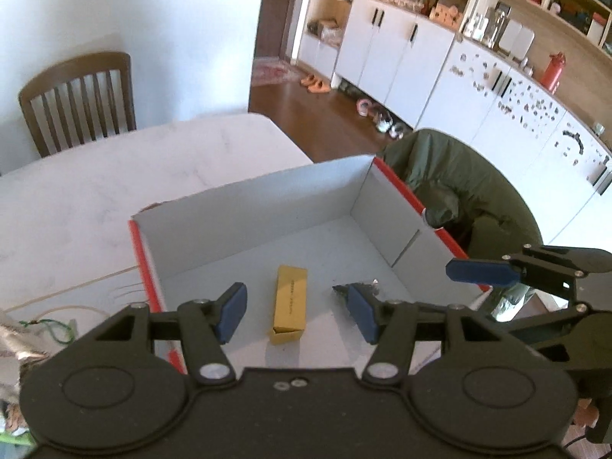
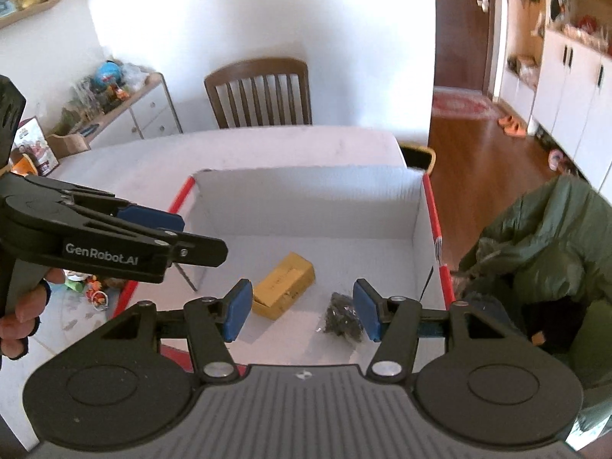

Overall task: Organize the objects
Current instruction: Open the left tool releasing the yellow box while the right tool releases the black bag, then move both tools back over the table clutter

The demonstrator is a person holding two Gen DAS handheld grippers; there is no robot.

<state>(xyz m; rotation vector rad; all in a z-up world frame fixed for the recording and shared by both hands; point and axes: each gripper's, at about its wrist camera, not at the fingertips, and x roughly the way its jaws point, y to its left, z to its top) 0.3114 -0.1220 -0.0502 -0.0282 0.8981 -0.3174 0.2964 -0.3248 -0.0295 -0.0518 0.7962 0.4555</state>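
The left gripper [image 1: 296, 311] is being held above the near edge of an open box [image 1: 267, 206], at the lower centre of the left wrist view. Its jaws are being held wide apart, and nothing is being gripped between them. The box, white inside with red rims, is being carried by the white table [image 1: 114, 176].

A yellow carton [image 1: 289, 303] is lying flat on the box floor, at the lower centre of the frame, in line with the gap between the jaws but below them. A small dark bundle [image 1: 354, 288] is lying just to the right of the carton, apart from it and partly hidden behind the right-hand blue pad.

The right gripper [image 2: 302, 315] is being held over the same box at the lower centre of the right wrist view. Its jaws are likewise being held wide apart with nothing between them. In this view the yellow carton [image 2: 284, 290] and the dark bundle [image 2: 344, 317] are being seen on the box floor beyond the pads.

The left gripper [image 2: 153, 229] is being seen at the left of the right wrist view, gripped by a hand [image 2: 21, 313]. A wooden chair [image 2: 260, 91] is standing beyond the table, and a green jacket [image 2: 543, 244] is draped at the right.
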